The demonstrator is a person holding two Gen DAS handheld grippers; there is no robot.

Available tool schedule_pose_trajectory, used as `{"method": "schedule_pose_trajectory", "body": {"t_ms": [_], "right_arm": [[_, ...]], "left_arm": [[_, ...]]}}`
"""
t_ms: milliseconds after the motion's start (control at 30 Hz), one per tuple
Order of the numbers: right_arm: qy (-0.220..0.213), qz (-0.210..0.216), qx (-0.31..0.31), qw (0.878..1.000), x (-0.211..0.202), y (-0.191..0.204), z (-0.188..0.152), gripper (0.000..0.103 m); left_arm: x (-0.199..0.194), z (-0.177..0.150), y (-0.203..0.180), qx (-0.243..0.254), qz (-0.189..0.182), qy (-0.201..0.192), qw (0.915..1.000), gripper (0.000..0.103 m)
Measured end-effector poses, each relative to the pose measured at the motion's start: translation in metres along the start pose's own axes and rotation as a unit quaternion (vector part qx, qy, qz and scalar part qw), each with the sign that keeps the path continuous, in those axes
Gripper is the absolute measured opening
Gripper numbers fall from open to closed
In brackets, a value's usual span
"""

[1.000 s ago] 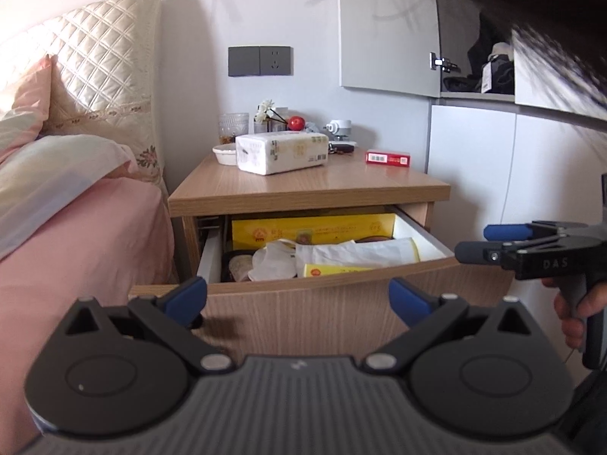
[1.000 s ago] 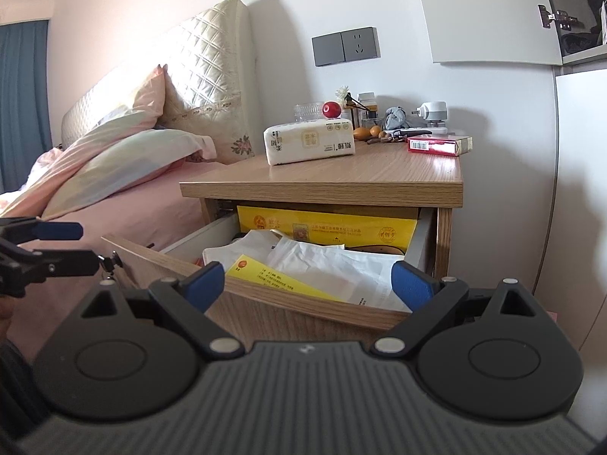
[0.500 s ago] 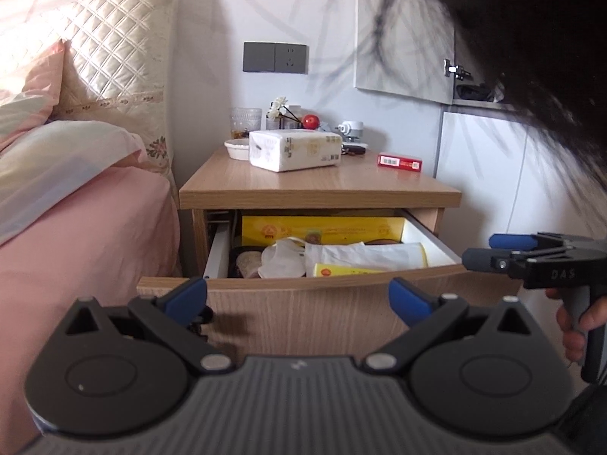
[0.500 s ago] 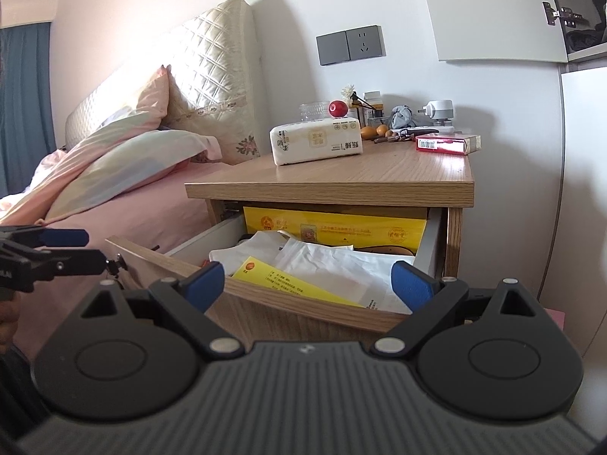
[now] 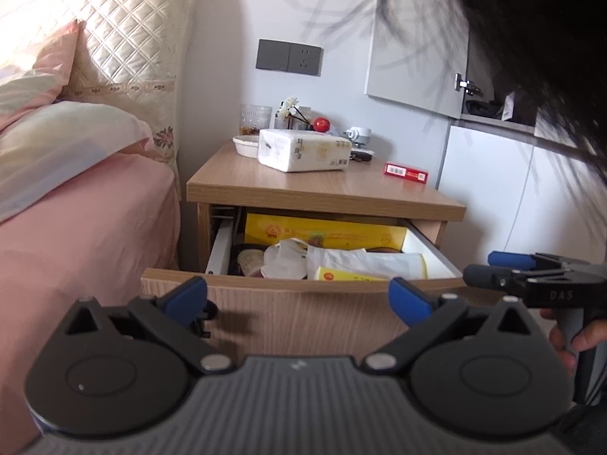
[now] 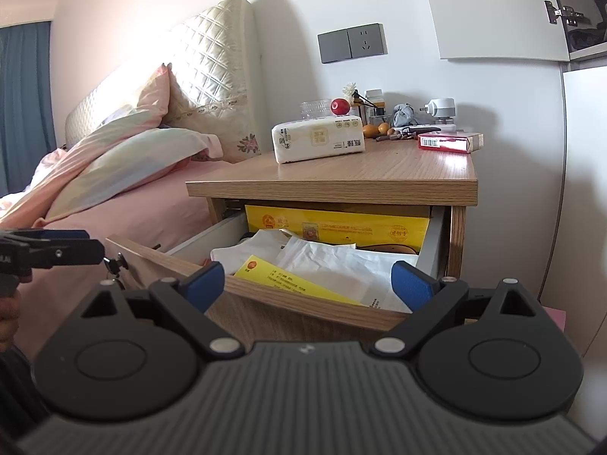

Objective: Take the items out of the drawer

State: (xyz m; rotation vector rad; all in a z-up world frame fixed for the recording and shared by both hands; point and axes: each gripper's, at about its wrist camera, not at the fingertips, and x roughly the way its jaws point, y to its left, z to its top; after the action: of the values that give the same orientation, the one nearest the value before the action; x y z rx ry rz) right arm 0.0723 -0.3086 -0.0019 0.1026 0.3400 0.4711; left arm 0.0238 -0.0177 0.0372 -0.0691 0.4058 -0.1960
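The wooden nightstand drawer (image 5: 303, 314) stands pulled open; it also shows in the right wrist view (image 6: 303, 303). Inside lie a long yellow box (image 5: 326, 229), white plastic bags (image 5: 364, 261), a small yellow leaflet box (image 6: 288, 278) and a dark round container (image 5: 248, 259). My left gripper (image 5: 297, 295) is open and empty, in front of the drawer face. My right gripper (image 6: 307, 278) is open and empty, just before the drawer's right front corner. It also shows from the side in the left wrist view (image 5: 493, 269).
On the nightstand top (image 5: 322, 189) sit a white tissue pack (image 5: 303, 149), a red box (image 5: 405, 171), a glass, a bowl and small items. A pink bed (image 5: 76, 227) is at the left. White cabinets (image 5: 493, 189) are at the right. Dark hair hangs across the upper right.
Both grippers have moved a little closer to the open drawer and risen slightly. Both stay open and empty. The drawer has not moved.
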Motion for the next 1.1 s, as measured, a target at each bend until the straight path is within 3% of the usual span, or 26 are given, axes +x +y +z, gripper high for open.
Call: {"method": "schedule_pose_trajectory", "body": {"t_ms": [567, 800, 933, 1100], "right_arm": [[-0.002, 0.001, 0.008, 1.0, -0.001, -0.002, 0.0, 0.097], [-0.002, 0.01, 0.019, 1.0, 0.0, -0.005, 0.001, 0.097], [0.017, 0.024, 0.01, 1.0, 0.007, -0.007, 0.012, 0.097], [0.079, 0.059, -0.034, 0.995, 0.038, -0.005, 0.046, 0.097]], "left_arm": [[0.002, 0.001, 0.01, -0.033, 0.004, 0.02, 0.9992, 0.103], [0.001, 0.001, 0.01, -0.024, 0.013, 0.013, 0.9995, 0.103], [-0.001, 0.001, 0.008, -0.006, 0.015, 0.001, 0.9999, 0.103], [-0.003, 0.0, 0.005, 0.011, 0.023, -0.009, 0.9996, 0.103]]}}
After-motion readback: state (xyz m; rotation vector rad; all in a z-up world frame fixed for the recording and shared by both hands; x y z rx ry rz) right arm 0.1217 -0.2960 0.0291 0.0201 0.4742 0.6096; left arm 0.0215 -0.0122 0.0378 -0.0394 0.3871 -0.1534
